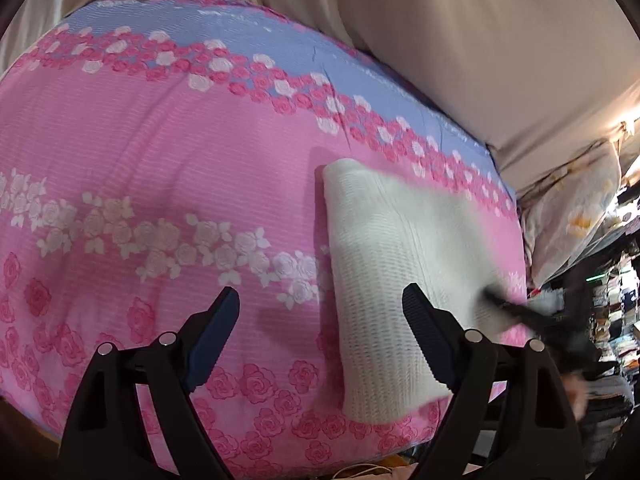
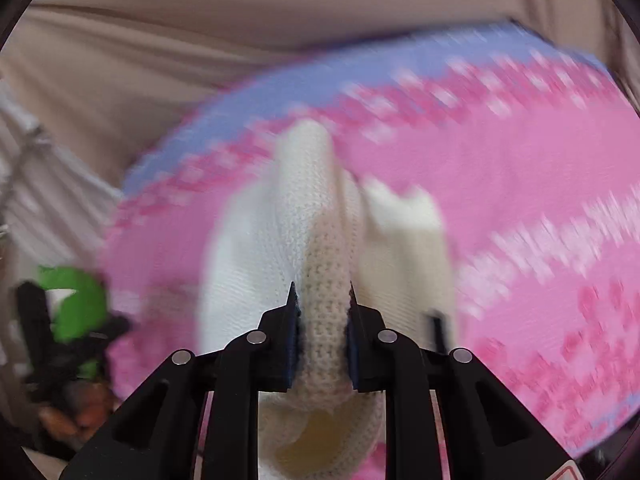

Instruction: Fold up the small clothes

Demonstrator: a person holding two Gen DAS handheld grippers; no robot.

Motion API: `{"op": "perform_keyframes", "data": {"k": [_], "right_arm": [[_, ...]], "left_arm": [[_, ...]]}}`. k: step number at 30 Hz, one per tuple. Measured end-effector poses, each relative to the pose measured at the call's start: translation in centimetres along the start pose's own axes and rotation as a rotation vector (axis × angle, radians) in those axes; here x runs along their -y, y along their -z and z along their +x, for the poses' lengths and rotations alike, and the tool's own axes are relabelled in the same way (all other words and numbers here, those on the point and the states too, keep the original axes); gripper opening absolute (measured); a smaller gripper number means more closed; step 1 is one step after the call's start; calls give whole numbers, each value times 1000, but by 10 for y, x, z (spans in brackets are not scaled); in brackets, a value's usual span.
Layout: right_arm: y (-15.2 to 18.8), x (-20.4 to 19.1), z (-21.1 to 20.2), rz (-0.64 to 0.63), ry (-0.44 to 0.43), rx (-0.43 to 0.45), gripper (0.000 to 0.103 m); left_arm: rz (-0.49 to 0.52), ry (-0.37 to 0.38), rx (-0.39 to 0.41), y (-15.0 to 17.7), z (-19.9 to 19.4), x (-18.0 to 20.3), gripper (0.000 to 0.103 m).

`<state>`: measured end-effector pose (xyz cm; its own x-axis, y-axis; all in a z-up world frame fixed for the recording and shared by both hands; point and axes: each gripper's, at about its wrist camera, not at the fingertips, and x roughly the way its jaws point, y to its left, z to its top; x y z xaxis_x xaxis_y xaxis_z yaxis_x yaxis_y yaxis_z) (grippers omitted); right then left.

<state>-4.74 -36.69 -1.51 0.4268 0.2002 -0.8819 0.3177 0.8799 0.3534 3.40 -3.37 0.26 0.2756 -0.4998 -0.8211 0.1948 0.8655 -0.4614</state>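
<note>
Cream-white knitted garment (image 1: 384,280), waffle-like ribbed texture, one even tone throughout; in the right wrist view the same knit (image 2: 324,320), cream where pinched, whiter on the blurred folds beyond. Bedsheet (image 1: 160,140) mostly pink with fine paler horizontal stripes; a lavender-blue band along the far edge, bordered by a wavy chain of deep pink and white roses; a second garland of white roses across the middle; large outlined pink roses near the bottom edge. Beige, unpatterned curtain (image 1: 440,40) behind the bed. Left gripper (image 1: 320,312) black, with dark blue ridged pads. Right gripper (image 2: 322,320) black, silver round rivets, dark blue pads.
</note>
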Motion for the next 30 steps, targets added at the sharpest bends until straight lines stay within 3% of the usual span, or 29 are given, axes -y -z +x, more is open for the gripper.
{"op": "perform_keyframes", "data": {"k": [2,6,11,13,14,18,20,21,22,24,26,28,29,30], "right_arm": [[18,41,43,87,76,-92,18],[29,61,46,220,-33,-57,22],[31,40,8,124,-19,-22,34],[43,42,-5,124,-28,-19,51],[48,49,-9,131,-40,-30,54],[72,52,6,135,-94,-110,57],[81,47,19,103,-66,-131,48],[84,44,21,92,-59,-130,11],[85,43,18,101,-80,-124,10],[80,45,-10,152,-173,-12,9],[78,55,-29,178,-157,53,9],[82,74,-14,189,-113,-3,10],[91,89,14,193,-62,-108,10],[96,95,26,201,-40,-153,11]], "left_arm": [[17,-10,3,0,2,7,82],[69,-19,14,-1,5,26,84],[131,-13,-8,1,15,49,86],[149,-11,-21,2,21,55,86],[150,-11,-30,3,25,57,86],[120,0,-80,4,41,60,86],[102,1,-98,5,46,60,86],[99,-3,-105,6,48,61,86],[104,-2,-107,7,48,63,86],[129,-4,-112,12,50,67,86],[162,-28,-130,17,57,72,86],[203,-50,-169,25,68,78,86],[218,-58,-189,28,71,79,86],[235,-69,-208,32,74,81,86]]}}
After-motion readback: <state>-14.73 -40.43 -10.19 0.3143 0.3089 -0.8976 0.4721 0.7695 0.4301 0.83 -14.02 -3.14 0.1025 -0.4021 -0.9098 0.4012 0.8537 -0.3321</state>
